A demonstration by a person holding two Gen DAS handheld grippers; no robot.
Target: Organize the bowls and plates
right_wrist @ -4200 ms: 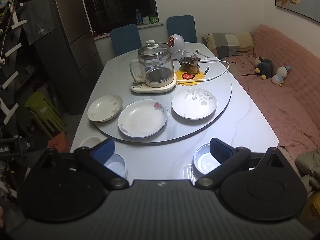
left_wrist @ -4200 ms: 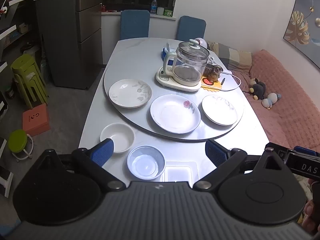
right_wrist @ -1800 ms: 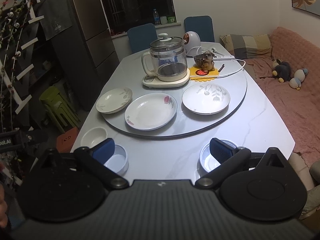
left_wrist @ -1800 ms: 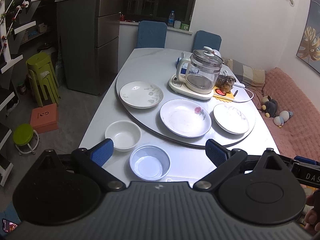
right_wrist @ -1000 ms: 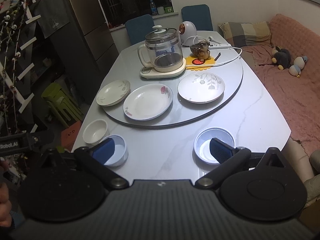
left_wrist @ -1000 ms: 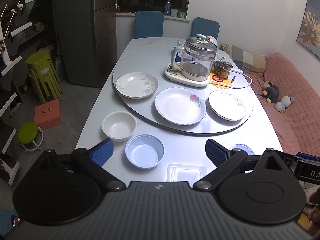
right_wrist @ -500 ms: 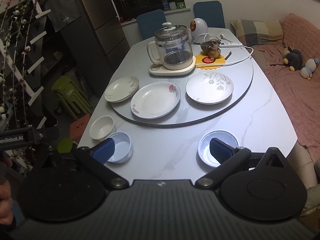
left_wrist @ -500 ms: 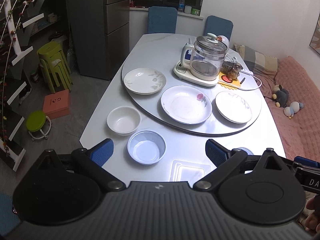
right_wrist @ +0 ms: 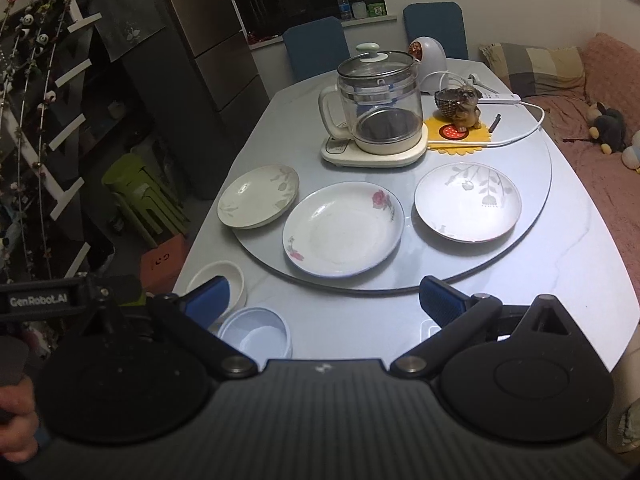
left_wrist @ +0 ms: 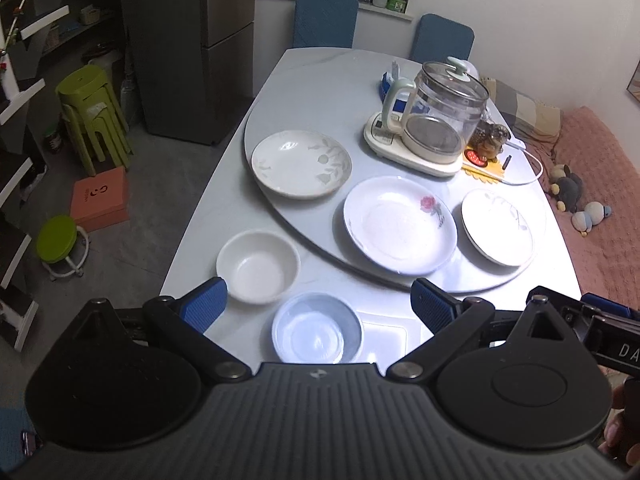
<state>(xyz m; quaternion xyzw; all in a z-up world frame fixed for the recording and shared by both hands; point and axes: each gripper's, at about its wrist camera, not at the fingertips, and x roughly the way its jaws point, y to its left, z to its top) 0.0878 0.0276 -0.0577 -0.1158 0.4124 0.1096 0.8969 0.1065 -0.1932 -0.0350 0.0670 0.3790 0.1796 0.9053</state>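
Note:
Three plates lie on the grey turntable [left_wrist: 280, 92]: a cream leaf plate [left_wrist: 301, 163] [right_wrist: 259, 196], a rose plate [left_wrist: 400, 224] [right_wrist: 343, 229] and a grey-leaf plate [left_wrist: 497, 227] [right_wrist: 468, 202]. On the table's near edge sit a white bowl [left_wrist: 258, 266] [right_wrist: 218, 280] and a pale blue bowl [left_wrist: 317, 328] [right_wrist: 256, 332]. My left gripper [left_wrist: 317, 306] hangs open just above the blue bowl, holding nothing. My right gripper [right_wrist: 324, 300] is open and empty over the near edge, right of both bowls.
A glass kettle [left_wrist: 436, 120] [right_wrist: 380, 108] on its base, a dog figurine [right_wrist: 460, 106] and a white cable [right_wrist: 520, 132] occupy the turntable's far side. Two blue chairs [left_wrist: 326, 18] stand behind the table. Green stools [left_wrist: 92, 116] are left, a pink sofa [left_wrist: 600, 184] right.
Both grippers have moved in toward the table's near edge and stayed open. In the right wrist view a second pale blue bowl at the right has slipped behind my finger.

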